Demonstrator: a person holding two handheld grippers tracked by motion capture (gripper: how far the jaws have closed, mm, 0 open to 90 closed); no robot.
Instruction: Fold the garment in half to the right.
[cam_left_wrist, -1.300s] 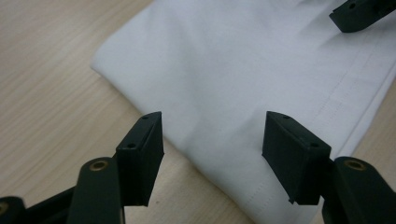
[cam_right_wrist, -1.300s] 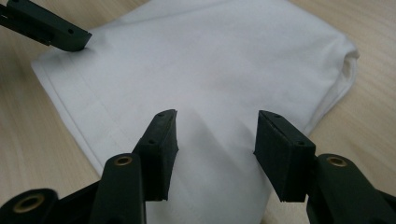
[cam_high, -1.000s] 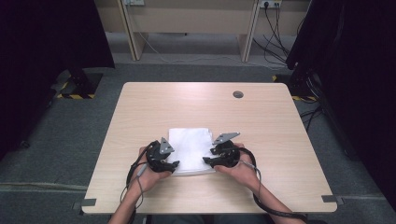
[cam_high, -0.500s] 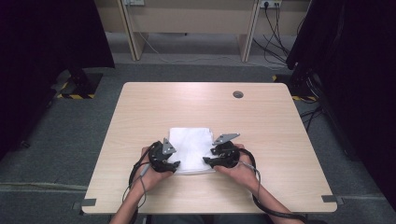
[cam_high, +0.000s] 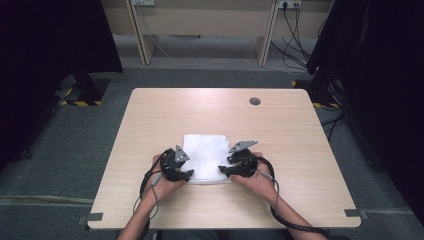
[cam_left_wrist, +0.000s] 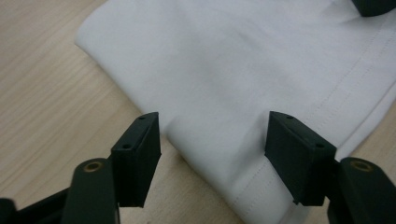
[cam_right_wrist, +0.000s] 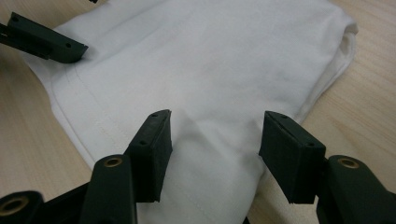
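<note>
Folded cloth (cam_high: 206, 156) flat on the table (cam_high: 300, 150), toward its near edge, about midway across. Left claw (cam_high: 181, 173) at the cloth's near left corner, right claw (cam_high: 226, 172) at its near right corner, both over the cloth's edge. Round hole (cam_high: 255, 101) far right in the tabletop, well apart from the cloth.

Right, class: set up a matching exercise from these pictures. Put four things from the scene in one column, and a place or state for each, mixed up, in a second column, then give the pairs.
Things:
1. folded white cloth
2. left gripper
3. right gripper
4. round grommet

Places or states:
A. open at the cloth's right near corner
B. set in the table top near its far edge
C. lying flat on the table's near half
D. open at the cloth's left near corner

Pairs: 1-C, 2-D, 3-A, 4-B
</note>
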